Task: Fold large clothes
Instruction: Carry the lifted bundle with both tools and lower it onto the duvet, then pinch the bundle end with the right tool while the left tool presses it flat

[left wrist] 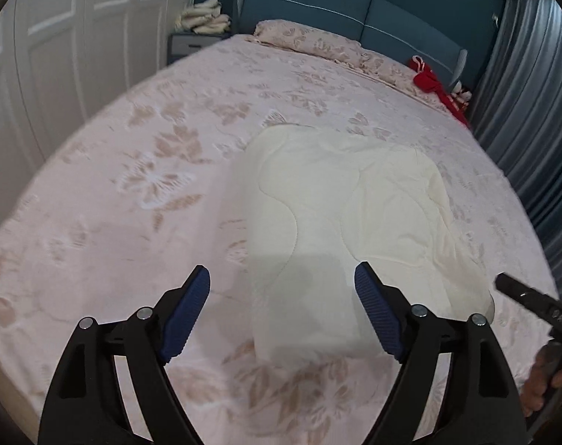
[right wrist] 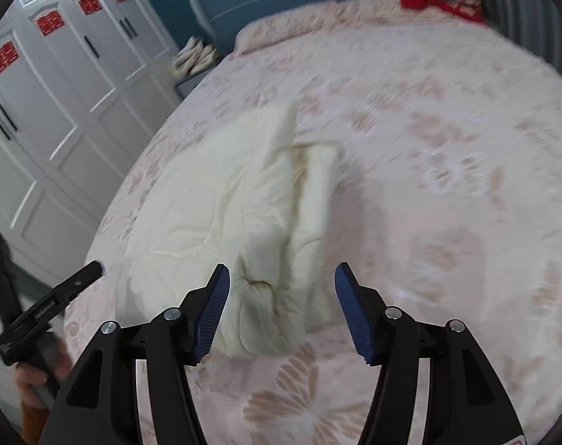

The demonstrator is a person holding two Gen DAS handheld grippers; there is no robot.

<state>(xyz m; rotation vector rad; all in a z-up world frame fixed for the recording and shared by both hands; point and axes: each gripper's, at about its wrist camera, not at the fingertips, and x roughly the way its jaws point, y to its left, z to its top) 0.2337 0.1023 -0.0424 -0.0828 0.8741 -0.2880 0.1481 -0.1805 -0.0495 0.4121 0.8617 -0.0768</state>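
Two matching hand-held grippers
Left gripper (left wrist: 283, 278) and right gripper (right wrist: 282, 278): black frames, silver rivets, ribbed blue pads (left wrist: 192, 311).

Garment (left wrist: 340, 200) mid-bed (left wrist: 132, 185), pillows (left wrist: 318, 42) behind it, wardrobe (left wrist: 58, 37) left, curtain (left wrist: 522, 92) right.

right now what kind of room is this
A bedroom, most likely. A wide bed with a floral cover takes up most of the view, with a padded blue headboard and pillows at its far end, and white wardrobe doors along one side.
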